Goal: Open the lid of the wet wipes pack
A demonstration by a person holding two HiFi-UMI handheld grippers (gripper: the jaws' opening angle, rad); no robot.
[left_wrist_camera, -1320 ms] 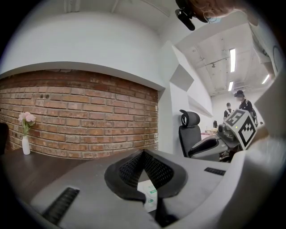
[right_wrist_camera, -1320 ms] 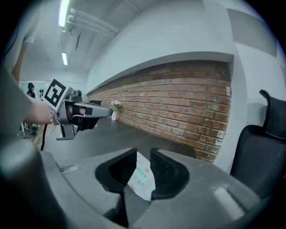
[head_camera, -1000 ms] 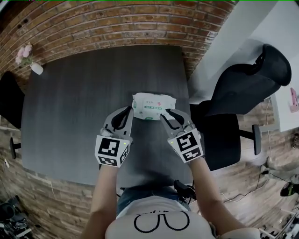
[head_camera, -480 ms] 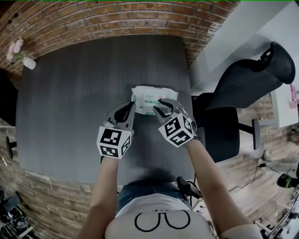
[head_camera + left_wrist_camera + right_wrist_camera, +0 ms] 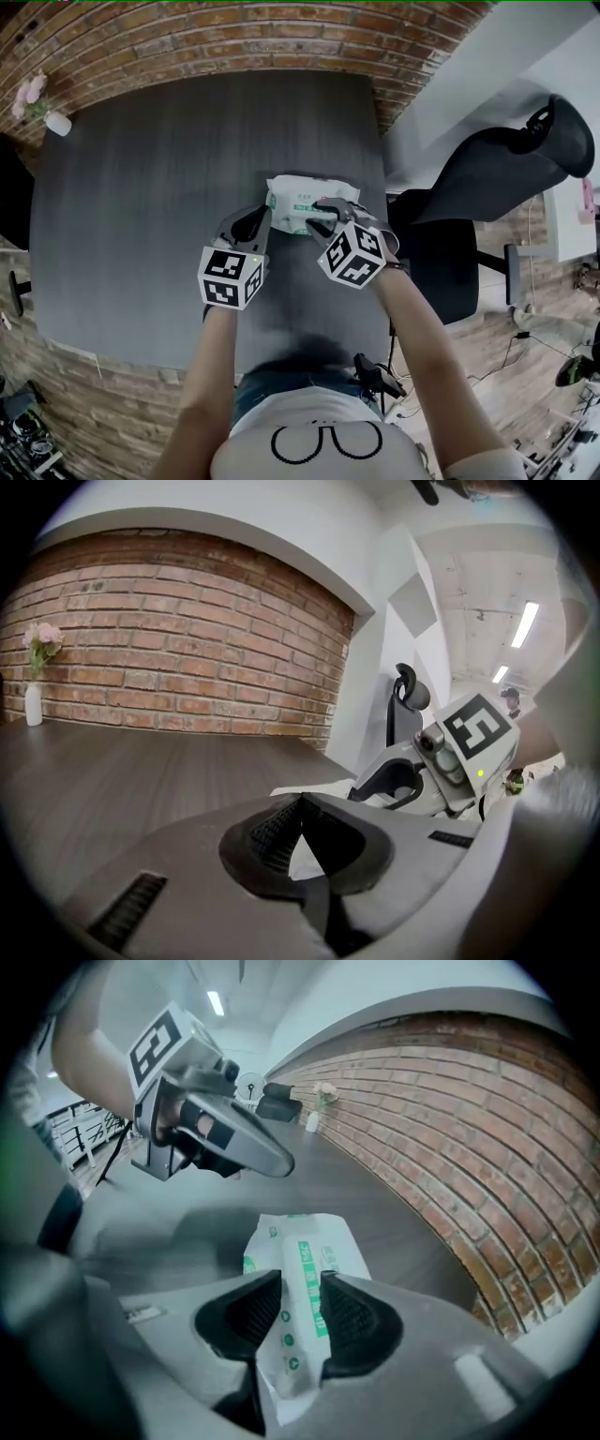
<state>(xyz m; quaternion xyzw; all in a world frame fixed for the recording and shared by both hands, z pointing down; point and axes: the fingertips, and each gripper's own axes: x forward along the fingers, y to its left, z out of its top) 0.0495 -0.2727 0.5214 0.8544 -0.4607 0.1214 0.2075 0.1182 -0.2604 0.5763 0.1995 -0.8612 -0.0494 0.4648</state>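
Observation:
The white wet wipes pack [image 5: 307,194] with green print lies flat on the dark table [image 5: 159,187], near its right edge. My right gripper [image 5: 324,218] is tipped down over the pack's near side. In the right gripper view its jaws [image 5: 300,1283] straddle the pack's [image 5: 305,1241] raised lid strip and are opening, the pads not clearly pressing on it. My left gripper [image 5: 260,217] is at the pack's left end. In the left gripper view its tips [image 5: 300,799] meet, and the white pack [image 5: 319,788] shows just beyond them.
A black office chair [image 5: 497,178] stands off the table's right side. A small white vase of pink flowers [image 5: 42,108] sits at the table's far left corner against the brick wall [image 5: 234,42]. The table's right edge runs close to the pack.
Both grippers came down and forward onto the pack. The right one rolled, so its marker cube faces differently, and its jaws now stand over the pack's near side.

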